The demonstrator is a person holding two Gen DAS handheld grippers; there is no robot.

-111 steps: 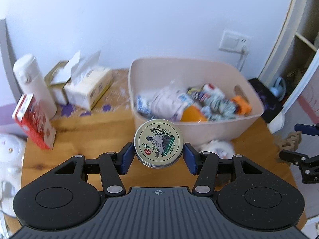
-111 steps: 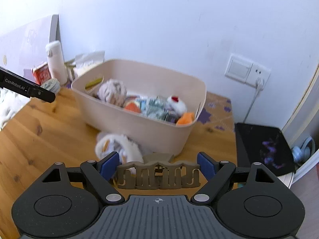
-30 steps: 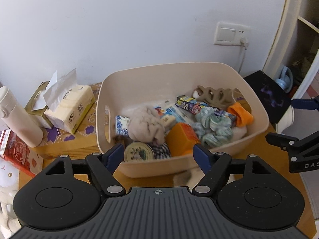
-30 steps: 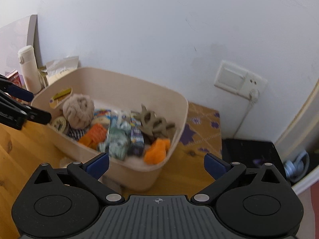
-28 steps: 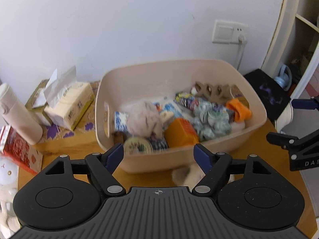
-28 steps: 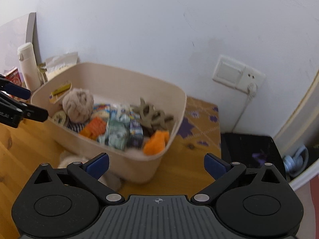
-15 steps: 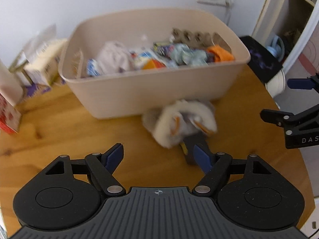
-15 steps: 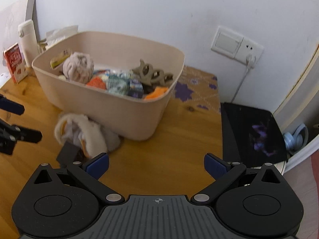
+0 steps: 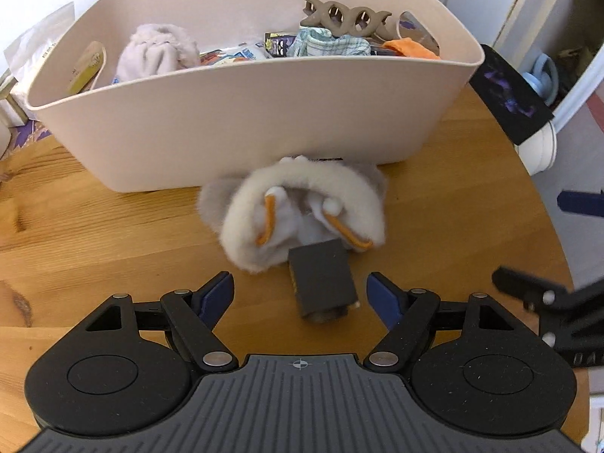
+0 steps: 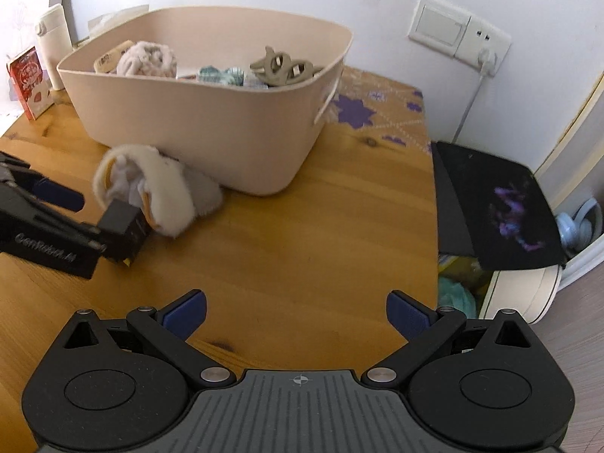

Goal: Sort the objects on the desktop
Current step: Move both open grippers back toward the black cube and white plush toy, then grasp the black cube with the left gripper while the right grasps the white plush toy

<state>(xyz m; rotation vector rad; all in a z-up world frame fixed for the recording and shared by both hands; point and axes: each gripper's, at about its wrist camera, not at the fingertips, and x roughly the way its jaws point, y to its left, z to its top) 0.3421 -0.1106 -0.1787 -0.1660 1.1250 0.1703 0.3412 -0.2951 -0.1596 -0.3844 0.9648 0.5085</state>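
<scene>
A beige bin [image 9: 264, 113] [image 10: 211, 113] stands on the wooden table and holds a brown hair claw [image 9: 345, 15] [image 10: 281, 66], a fluffy beige ball [image 9: 156, 53] and several packets. In front of it lie a fluffy white slipper [image 9: 302, 207] [image 10: 166, 188] and a small black box [image 9: 321, 283] [image 10: 122, 226]. My left gripper [image 9: 300, 294] is open, low over the table, its fingers on either side of the black box. My right gripper [image 10: 296, 313] is open and empty above bare wood, to the right of the slipper.
A red carton [image 10: 30, 79] and a white flask [image 10: 54, 41] stand left of the bin. A black pad [image 10: 498, 207] lies over the table's right edge. A wall socket [image 10: 458, 34] is behind. The table edge [image 9: 547, 204] curves on the right.
Both grippers dropped from above the bin towards the table. The left one came down close to the black box and slipper. Earlier the tin and hair claw were let go into the bin.
</scene>
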